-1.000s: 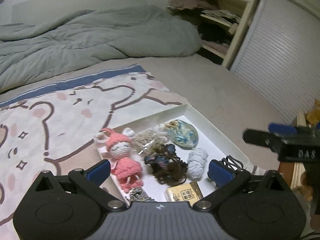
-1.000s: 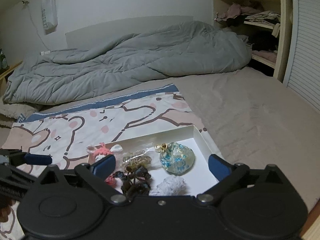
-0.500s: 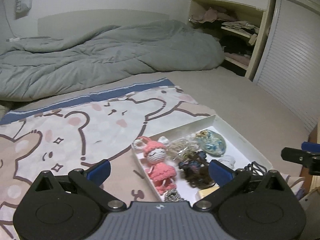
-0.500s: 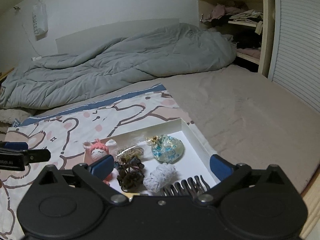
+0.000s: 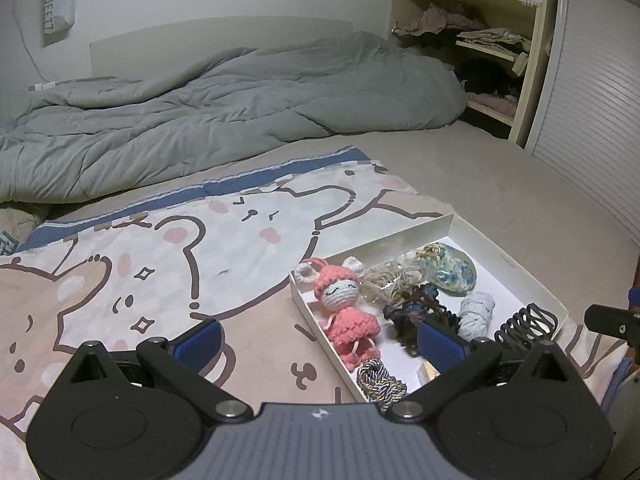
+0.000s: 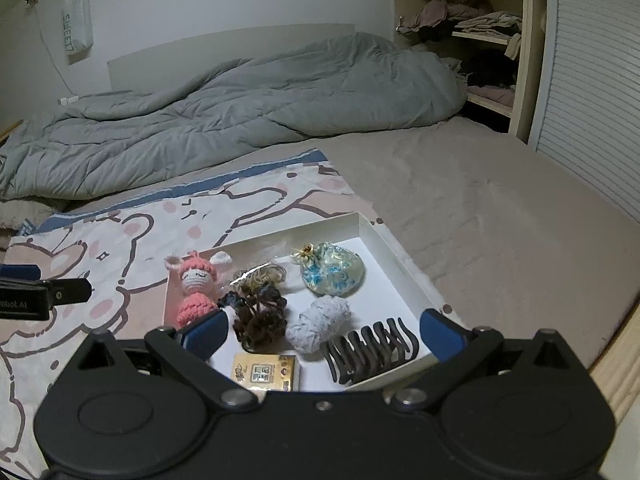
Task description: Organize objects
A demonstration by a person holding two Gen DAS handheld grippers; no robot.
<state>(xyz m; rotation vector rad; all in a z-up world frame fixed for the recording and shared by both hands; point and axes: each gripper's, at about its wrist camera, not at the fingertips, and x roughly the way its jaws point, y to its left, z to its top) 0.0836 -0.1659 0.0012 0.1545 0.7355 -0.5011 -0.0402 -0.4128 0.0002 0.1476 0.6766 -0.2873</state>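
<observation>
A shallow white box [image 6: 394, 258] [image 5: 516, 266] lies on a cartoon-print blanket [image 5: 168, 248]. In it are a pink crochet doll [image 6: 196, 288] [image 5: 346, 312], a dark brown scrunchie [image 6: 260, 316], a blue-patterned pouch [image 6: 332, 274], a white yarn ball [image 6: 320, 320], a black claw hair clip [image 6: 370, 346], a small gold packet [image 6: 266, 372] and a braided cord knot [image 5: 378, 380]. My left gripper [image 5: 320, 342] is open and empty, above the box's left edge. My right gripper [image 6: 322, 330] is open and empty, above the box's near side.
A rumpled grey duvet [image 5: 224, 108] covers the back of the bed. Open shelves with clothes [image 5: 472, 40] and a slatted door [image 5: 596, 112] stand at the right. The bed's wooden edge [image 6: 618, 364] is at the lower right. The other gripper's tip [image 5: 612, 322] shows at the right edge.
Both grippers have pulled back and up from the box. The left one has swung left, so the box now sits at its right. The hair clip and gold packet have come into the right view.
</observation>
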